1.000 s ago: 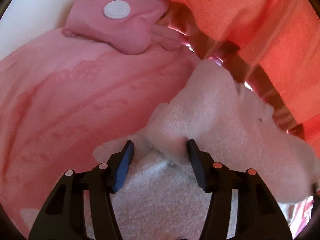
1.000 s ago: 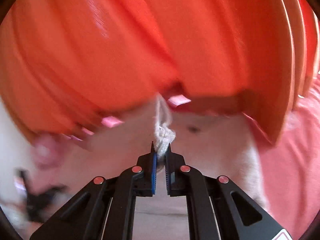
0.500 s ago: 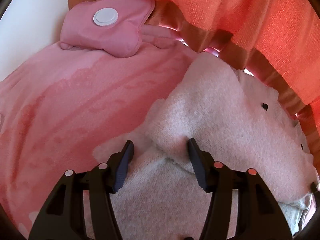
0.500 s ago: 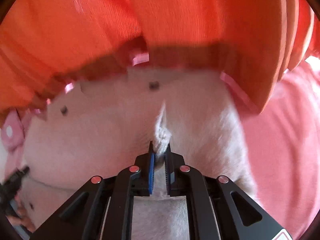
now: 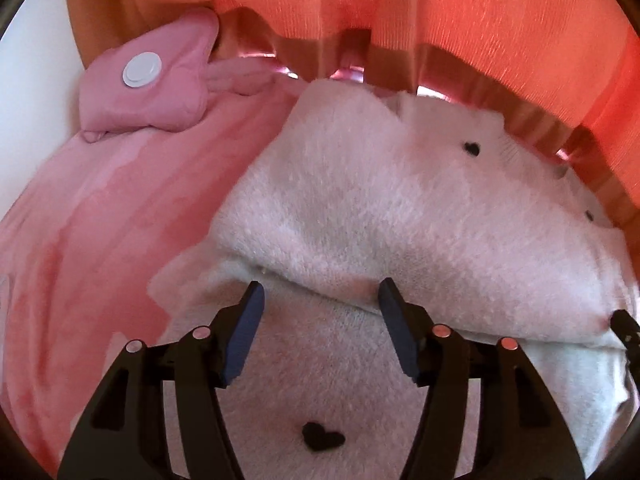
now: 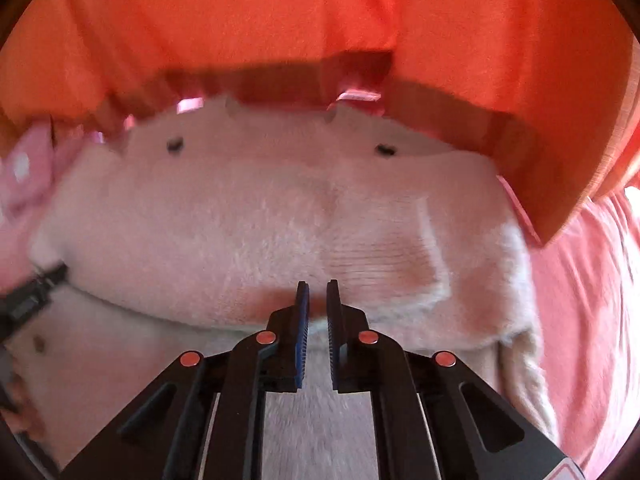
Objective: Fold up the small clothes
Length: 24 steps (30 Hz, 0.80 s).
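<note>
A fluffy pale pink garment point(image 5: 360, 208) with small black hearts lies folded over itself on a pink bed cover point(image 5: 100, 232). It also fills the right wrist view point(image 6: 248, 232). My left gripper point(image 5: 320, 292) is open, its fingers either side of the folded edge, holding nothing. My right gripper point(image 6: 316, 292) has its jaws nearly together at the same folded edge; a narrow gap shows between the pads and I cannot see cloth in it. The left gripper shows at the left edge of the right wrist view point(image 6: 28, 292).
A pink pouch with a white round button point(image 5: 144, 92) lies at the far left of the bed. An orange curtain point(image 5: 440, 12) hangs behind the bed, its hem just past the garment point(image 6: 320, 20). A white wall point(image 5: 36, 52) shows at the far left.
The right gripper carried the garment's upper part over and laid it down, so the cloth now lies folded flat. The pinched cloth no longer shows between its pads. The left gripper stayed open.
</note>
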Motion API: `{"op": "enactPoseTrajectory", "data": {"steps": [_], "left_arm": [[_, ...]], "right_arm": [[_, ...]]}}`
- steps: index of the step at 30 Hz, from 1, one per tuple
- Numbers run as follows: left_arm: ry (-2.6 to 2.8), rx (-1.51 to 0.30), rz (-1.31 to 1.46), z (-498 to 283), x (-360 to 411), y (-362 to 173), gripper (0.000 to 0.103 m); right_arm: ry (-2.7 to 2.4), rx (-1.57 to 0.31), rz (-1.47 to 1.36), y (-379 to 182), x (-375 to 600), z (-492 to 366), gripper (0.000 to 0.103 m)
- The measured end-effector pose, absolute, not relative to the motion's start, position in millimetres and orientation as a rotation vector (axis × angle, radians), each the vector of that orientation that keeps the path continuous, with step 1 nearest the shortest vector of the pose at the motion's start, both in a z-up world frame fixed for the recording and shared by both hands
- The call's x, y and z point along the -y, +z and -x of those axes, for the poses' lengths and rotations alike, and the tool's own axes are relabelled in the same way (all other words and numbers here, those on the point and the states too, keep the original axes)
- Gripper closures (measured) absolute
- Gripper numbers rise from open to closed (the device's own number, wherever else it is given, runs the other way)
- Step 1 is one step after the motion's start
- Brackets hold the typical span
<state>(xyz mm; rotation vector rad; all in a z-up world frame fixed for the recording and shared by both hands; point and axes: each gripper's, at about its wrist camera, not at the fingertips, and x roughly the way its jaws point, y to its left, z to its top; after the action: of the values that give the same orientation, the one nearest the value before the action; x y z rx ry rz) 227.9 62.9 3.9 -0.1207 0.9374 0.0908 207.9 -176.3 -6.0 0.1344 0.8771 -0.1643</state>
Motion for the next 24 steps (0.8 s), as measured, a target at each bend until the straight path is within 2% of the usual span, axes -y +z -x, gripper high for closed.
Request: {"op": "enactPoseTrajectory", "data": {"steps": [2,3,4,5,6,13,15,16,17,18,20,21,22,23,24], "left_arm": [[0.037,-0.956,0.161,-214,-71,17,0.045],[-0.005,-0.966,0.185,-203,-78,24,0.040],[-0.022,-0.968,0.194,-191,-85,27,0.034],[-0.035,-0.971,0.187,-169,-96,31,0.030],[-0.047,-0.980,0.165,-149,-106,32,0.027],[-0.107,-1.212,0.048,-53,-146,-3,0.027],[-0.143,-1.279,0.132,-44,-150,-10,0.025],[-0.143,-1.284,0.165,-41,-150,-12,0.019],[-0.143,-1.284,0.179,-39,-148,-14,0.017],[-0.133,-1.283,0.173,-38,-144,-15,0.017],[-0.100,-1.276,0.166,-39,-139,-16,0.017],[-0.090,-1.271,0.165,-39,-136,-16,0.019],[-0.080,-1.267,0.153,-39,-134,-16,0.031],[-0.088,-1.256,0.131,-37,-129,-13,0.041],[-0.119,-1.248,0.131,-35,-126,-9,0.068]], "right_arm": [[-0.185,-0.887,-0.167,10,186,-175,0.084],[-0.199,-0.886,-0.191,17,196,-148,0.075],[-0.205,-0.894,-0.211,19,202,-129,0.060],[-0.205,-0.912,-0.236,17,211,-107,0.055],[-0.200,-0.940,-0.254,14,219,-84,0.053],[-0.116,-1.229,-0.313,-31,239,33,0.051],[-0.069,-1.277,-0.355,-42,235,40,0.049],[-0.058,-1.298,-0.358,-46,233,37,0.049],[-0.053,-1.302,-0.369,-47,233,33,0.048],[-0.037,-1.301,-0.396,-47,233,29,0.043],[-0.024,-1.312,-0.460,-53,235,19,0.040],[-0.033,-1.321,-0.473,-56,237,14,0.040],[-0.046,-1.304,-0.482,-57,238,11,0.048],[-0.052,-1.289,-0.489,-56,239,9,0.063],[-0.040,-1.284,-0.510,-56,239,9,0.088]]}}
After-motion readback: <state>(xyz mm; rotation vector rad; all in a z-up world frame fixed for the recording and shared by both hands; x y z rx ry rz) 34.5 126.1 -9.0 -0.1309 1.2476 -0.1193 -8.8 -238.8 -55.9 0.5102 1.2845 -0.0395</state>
